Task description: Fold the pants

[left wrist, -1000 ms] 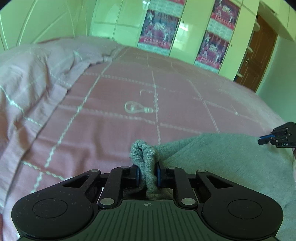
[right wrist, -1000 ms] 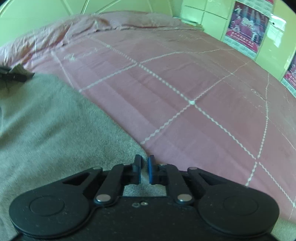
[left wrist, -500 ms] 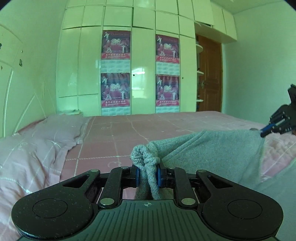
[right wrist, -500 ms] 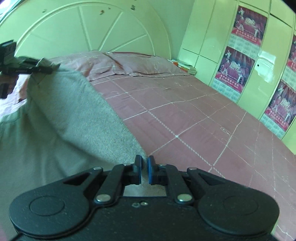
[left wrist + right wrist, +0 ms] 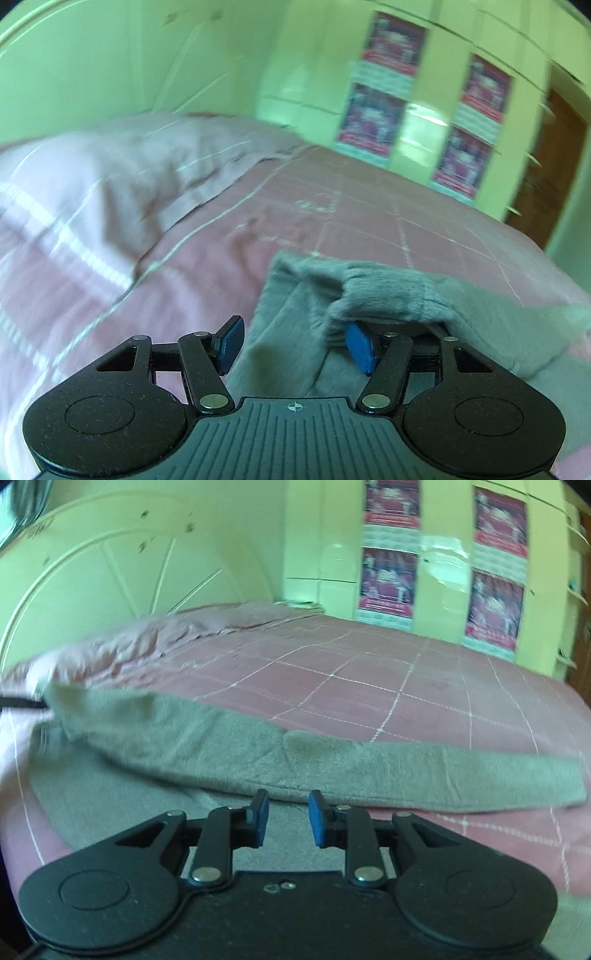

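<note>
Left gripper has just been opening, jaws wide now, the ribbed cuff of the grey pants draped over its right finger, nothing pinched. Right gripper has just been opening too, jaws parted, empty, folded hem just beyond at twelve o'clock. The pants lie on the pink bedspread, long axis running nine to three. Both hands equally near; I'd judge smoothing comes next.
</note>
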Demonstrator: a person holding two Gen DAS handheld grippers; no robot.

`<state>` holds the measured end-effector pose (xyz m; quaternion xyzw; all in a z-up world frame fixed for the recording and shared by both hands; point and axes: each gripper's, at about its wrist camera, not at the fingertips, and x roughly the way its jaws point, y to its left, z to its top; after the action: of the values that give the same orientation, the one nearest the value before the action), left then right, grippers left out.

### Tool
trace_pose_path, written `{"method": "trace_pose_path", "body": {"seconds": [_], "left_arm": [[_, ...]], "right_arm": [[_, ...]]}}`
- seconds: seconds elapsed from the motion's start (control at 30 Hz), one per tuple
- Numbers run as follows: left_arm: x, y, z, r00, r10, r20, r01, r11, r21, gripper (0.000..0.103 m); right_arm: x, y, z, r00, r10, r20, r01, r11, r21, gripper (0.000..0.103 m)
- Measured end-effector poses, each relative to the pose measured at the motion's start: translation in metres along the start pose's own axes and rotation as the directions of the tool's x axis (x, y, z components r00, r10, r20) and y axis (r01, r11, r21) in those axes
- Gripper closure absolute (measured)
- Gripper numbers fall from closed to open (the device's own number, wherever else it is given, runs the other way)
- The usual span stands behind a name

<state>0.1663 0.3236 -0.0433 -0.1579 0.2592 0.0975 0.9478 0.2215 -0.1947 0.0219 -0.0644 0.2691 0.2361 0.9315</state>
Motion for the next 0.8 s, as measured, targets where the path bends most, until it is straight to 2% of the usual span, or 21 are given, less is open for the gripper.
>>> {"method": "trace_pose_path", "body": {"seconds": [0.1,0.17,0.3,0.43,0.57,0.63,0.7,0.73,0.8], "left_arm": [[-0.013,0.000,-0.006,1.000,0.030,-0.002,-0.030,0.996,-0.081,0.042],[-0.022,-0.002,-0.009,1.000,-0.024,0.012,0.026,0.988,-0.152,0.042],[-0.022,-0.016,-0.014,0.992,-0.120,0.025,0.122,0.959,-0.254,0.042],[0.001,-0.031,-0.030,0.993,-0.117,-0.021,0.104,0.944,-0.313,0.042],[0.016,-0.042,-0.043,0.993,-0.118,-0.028,0.101,0.930,-0.354,0.042],[0.024,-0.042,-0.045,0.991,-0.132,-0.020,0.114,0.913,-0.391,0.042],[0.031,-0.040,-0.045,0.989,-0.145,-0.001,0.131,0.896,-0.425,0.042],[0.034,-0.037,-0.044,0.987,-0.158,0.013,0.147,0.880,-0.452,0.042],[0.041,-0.031,-0.043,0.985,-0.170,0.030,0.162,0.849,-0.503,0.042]], "right_arm": [[-0.002,0.004,0.000,1.000,0.004,0.010,-0.004,1.000,0.012,0.081],[-0.003,0.007,-0.005,1.000,-0.001,0.015,0.001,1.000,0.019,0.076],[0.011,0.007,-0.005,0.999,-0.046,-0.004,0.046,0.994,0.098,0.075],[0.028,0.005,-0.005,0.995,-0.096,-0.012,0.097,0.980,0.173,0.074],[0.048,-0.002,-0.013,0.996,-0.080,-0.043,0.089,0.953,0.289,0.069],[0.059,-0.011,-0.019,0.997,-0.058,-0.057,0.075,0.924,0.374,0.067],[0.073,-0.023,-0.024,0.997,-0.026,-0.067,0.055,0.876,0.480,0.063],[0.080,-0.030,-0.027,0.998,-0.010,-0.068,0.045,0.843,0.536,0.063],[0.094,-0.050,-0.033,0.998,0.021,-0.064,0.026,0.751,0.660,0.063]]}}
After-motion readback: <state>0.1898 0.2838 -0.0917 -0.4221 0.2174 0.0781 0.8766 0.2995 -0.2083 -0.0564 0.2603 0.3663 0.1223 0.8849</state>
